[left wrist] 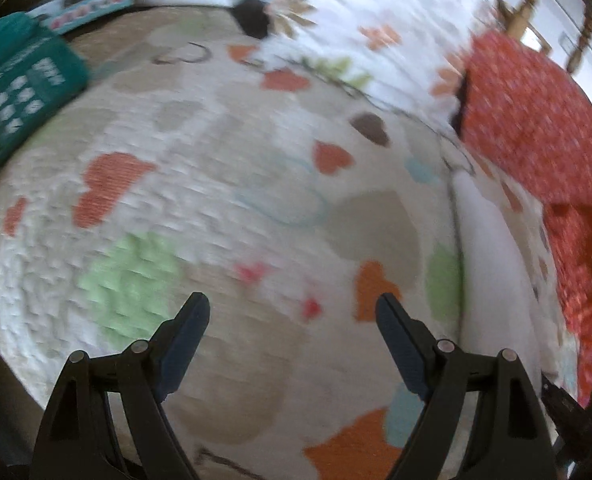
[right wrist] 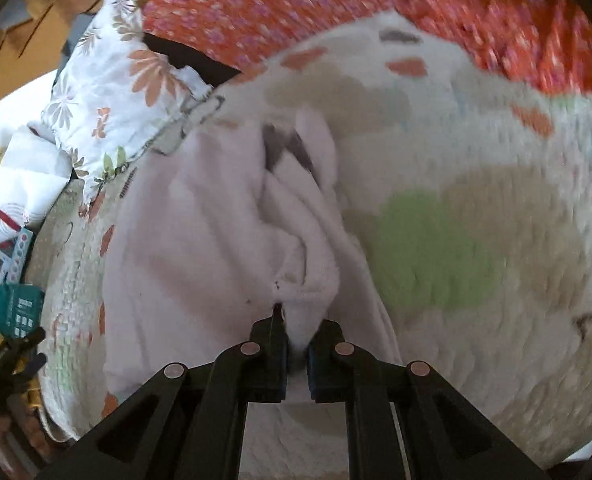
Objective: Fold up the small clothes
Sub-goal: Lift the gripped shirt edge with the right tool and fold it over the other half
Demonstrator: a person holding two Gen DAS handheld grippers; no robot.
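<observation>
A small white fleecy garment (right wrist: 200,232) lies crumpled on a cream blanket with coloured hearts (right wrist: 475,200). My right gripper (right wrist: 296,328) is shut on a fold of the garment's near edge, with the cloth bunched between the fingers. In the left wrist view the garment shows as a white strip (left wrist: 483,232) at the right. My left gripper (left wrist: 294,308) is open and empty above the heart blanket (left wrist: 216,184), left of the garment and apart from it.
A red flowered cloth (left wrist: 535,120) lies beyond the garment, also in the right wrist view (right wrist: 296,4). A white leaf-print pillow (right wrist: 116,92) sits at the back left. A teal package (left wrist: 24,84) and a boxed toy (left wrist: 92,8) lie at the blanket's edge.
</observation>
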